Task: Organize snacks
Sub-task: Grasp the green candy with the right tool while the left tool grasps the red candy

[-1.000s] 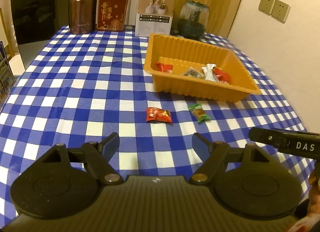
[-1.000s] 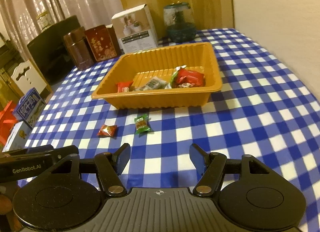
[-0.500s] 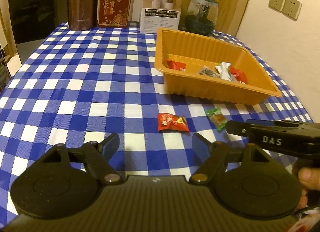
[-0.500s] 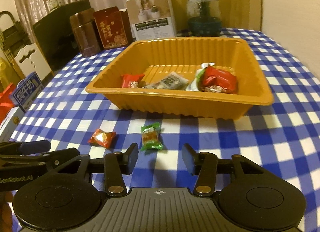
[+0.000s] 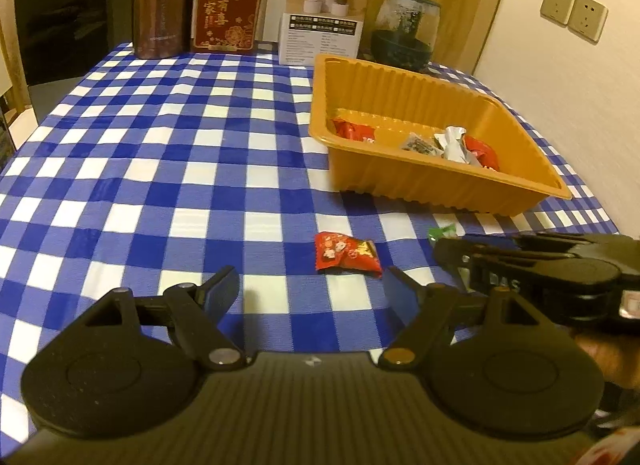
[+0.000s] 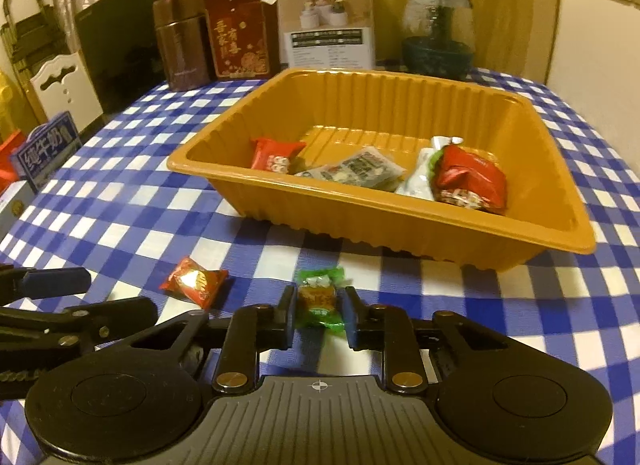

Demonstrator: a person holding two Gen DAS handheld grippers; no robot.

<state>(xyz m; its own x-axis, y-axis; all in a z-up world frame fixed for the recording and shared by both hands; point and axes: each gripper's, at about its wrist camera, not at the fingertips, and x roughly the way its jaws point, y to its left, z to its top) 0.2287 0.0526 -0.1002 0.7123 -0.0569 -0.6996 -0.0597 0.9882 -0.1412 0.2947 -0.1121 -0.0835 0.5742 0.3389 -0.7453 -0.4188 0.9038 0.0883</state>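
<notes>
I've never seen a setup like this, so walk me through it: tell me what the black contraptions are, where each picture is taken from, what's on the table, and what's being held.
No robot here: a person holds a two-finger gripper in each hand, each with a camera looking along its fingers. In the right wrist view, the right gripper has just been closing and now pinches the green candy on the checked tablecloth. In the left wrist view, the left gripper is open and empty, with the red candy lying just ahead. Behind sits the orange tray, already holding several wrapped snacks. Tins, a box and a glass jar stand at the far edge.
</notes>
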